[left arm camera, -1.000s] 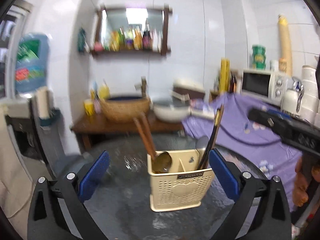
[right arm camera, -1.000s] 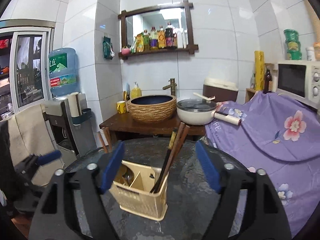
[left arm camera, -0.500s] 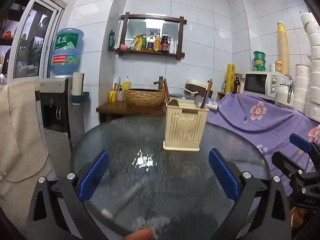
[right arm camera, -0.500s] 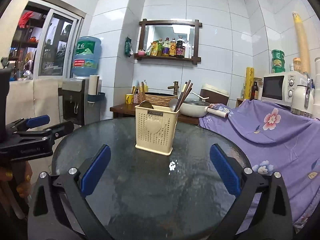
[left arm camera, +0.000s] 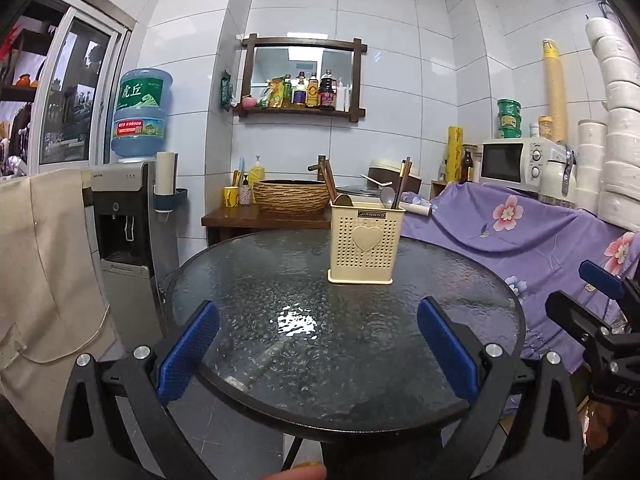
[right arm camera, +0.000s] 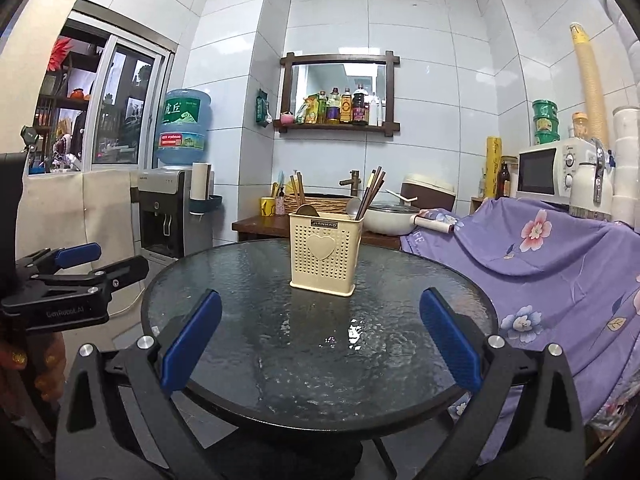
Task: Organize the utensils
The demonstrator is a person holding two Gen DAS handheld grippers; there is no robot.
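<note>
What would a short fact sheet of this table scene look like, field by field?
Table: round, dark textured glass top
On table: cream perforated holder, upright
In holder: chopsticks and spoons, handles and bowls sticking up
Left gripper: open, nothing between its fingers, over the near table edge
Right gripper: open, empty, also at the near edge
Behind table: wooden stand with woven basin, purple floral cloth

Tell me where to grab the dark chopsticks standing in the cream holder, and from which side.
Take the dark chopsticks by the bare upper shafts above the cream holder rim, coming from above. Their lower ends sit inside the compartment, and they lean up to the right, so tilt the open right tongs to match before closing.
</note>
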